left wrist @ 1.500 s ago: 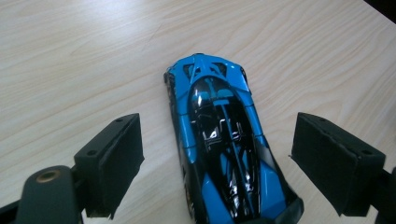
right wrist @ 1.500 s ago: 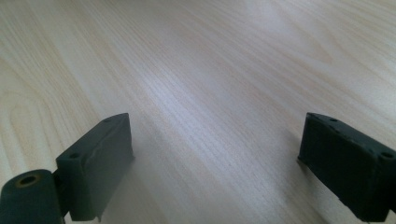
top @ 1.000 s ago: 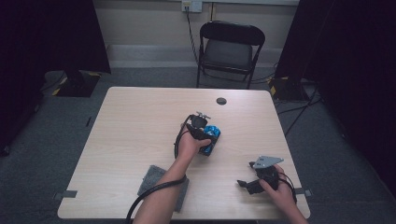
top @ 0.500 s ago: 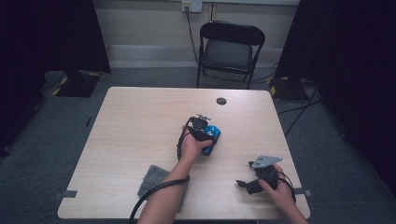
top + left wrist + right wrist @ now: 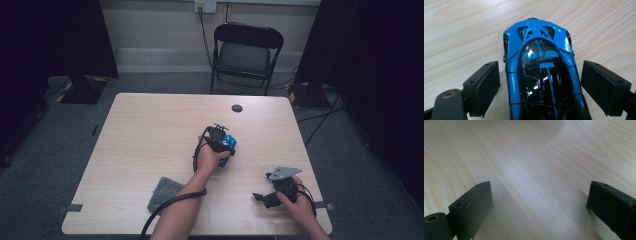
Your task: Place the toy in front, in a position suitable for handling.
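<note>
A shiny blue and black toy car (image 5: 541,65) lies on the wooden table (image 5: 150,130), a little right of its middle. My left gripper (image 5: 540,68) is open, one black jaw on each side of the car, each with a thin gap to the car's body. In the high view the car (image 5: 229,145) peeks out from under the left gripper (image 5: 220,142). My right gripper (image 5: 261,198) sits low near the table's front right corner, with its grey plate on top. Its own view shows the right gripper (image 5: 539,187) open over bare wood.
A grey cloth (image 5: 164,194) lies near the front edge, left of the left forearm. A small black disc (image 5: 237,108) rests near the far edge. A black folding chair (image 5: 245,50) stands behind the table.
The left hand and forearm have shifted slightly to the right, and more of the grey cloth shows. The right gripper has stayed put.
</note>
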A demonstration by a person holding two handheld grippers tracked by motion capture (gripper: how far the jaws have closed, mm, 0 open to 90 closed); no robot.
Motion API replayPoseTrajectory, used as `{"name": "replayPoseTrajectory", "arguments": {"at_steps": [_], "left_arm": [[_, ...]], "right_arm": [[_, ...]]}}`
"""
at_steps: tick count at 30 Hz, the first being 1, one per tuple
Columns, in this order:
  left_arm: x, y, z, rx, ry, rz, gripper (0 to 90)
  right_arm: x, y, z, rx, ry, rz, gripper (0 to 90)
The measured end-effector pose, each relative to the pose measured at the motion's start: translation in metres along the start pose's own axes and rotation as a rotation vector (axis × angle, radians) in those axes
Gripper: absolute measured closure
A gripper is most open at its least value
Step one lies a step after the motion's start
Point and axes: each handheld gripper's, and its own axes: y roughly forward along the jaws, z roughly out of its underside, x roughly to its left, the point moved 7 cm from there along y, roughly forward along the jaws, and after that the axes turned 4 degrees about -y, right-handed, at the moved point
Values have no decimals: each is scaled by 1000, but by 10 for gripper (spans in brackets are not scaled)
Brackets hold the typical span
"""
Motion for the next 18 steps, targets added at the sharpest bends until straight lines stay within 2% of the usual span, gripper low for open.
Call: {"name": "replayPoseTrajectory", "arguments": {"at_steps": [5,11,15,18], "left_arm": [[-1,2,-1,-5,-18,-12,180],[-2,3,-1,-8,-20,-15,202],[-2,5,0,2,-3,-28,213],[-3,6,1,3,-14,-28,218]], "right_arm": [[0,0,0,0,0,-1,52],[0,0,0,0,-1,-1,51],[0,0,0,0,-2,-2,51],[0,0,0,0,-3,-2,51]]}}
